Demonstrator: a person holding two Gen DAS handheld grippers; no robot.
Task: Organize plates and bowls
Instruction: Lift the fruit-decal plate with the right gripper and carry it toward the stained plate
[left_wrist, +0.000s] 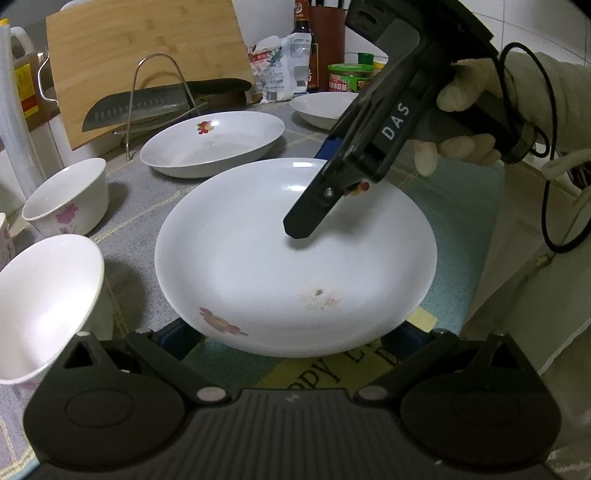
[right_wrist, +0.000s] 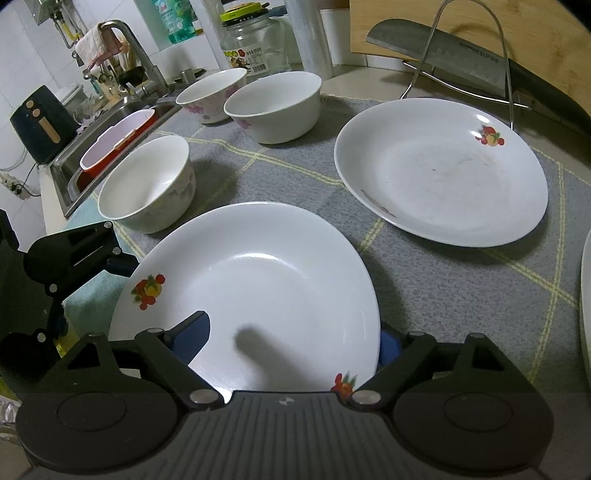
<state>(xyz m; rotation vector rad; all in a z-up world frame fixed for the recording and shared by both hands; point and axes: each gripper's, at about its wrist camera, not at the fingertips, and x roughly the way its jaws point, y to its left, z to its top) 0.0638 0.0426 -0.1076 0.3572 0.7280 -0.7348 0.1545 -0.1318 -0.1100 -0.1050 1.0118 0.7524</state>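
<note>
A white plate (left_wrist: 258, 258) with fruit prints lies on the grey checked cloth (left_wrist: 147, 195), its side nearest the left wrist camera looking raised. My left gripper (left_wrist: 291, 343) stands wide, and the plate's near rim covers both fingertips. From the right wrist view that gripper (right_wrist: 74, 254) sits at the plate's (right_wrist: 258, 280) left rim. My right gripper (right_wrist: 291, 336) straddles the opposite rim, one finger (left_wrist: 303, 221) above the plate's inside, the other pad (right_wrist: 388, 350) outside, and neither visibly presses. A second plate (right_wrist: 439, 170) lies farther back. Three white bowls (right_wrist: 147, 184) (right_wrist: 273, 107) (right_wrist: 210, 92) stand to the left.
A third plate (left_wrist: 325, 107) lies at the back. A knife (left_wrist: 147, 107) rests on a wire rack against a bamboo board (left_wrist: 147, 48). Bottles and jars (left_wrist: 347, 77) line the wall. A sink (right_wrist: 110, 147) adjoins the cloth. A gloved hand (left_wrist: 465, 92) holds the right gripper.
</note>
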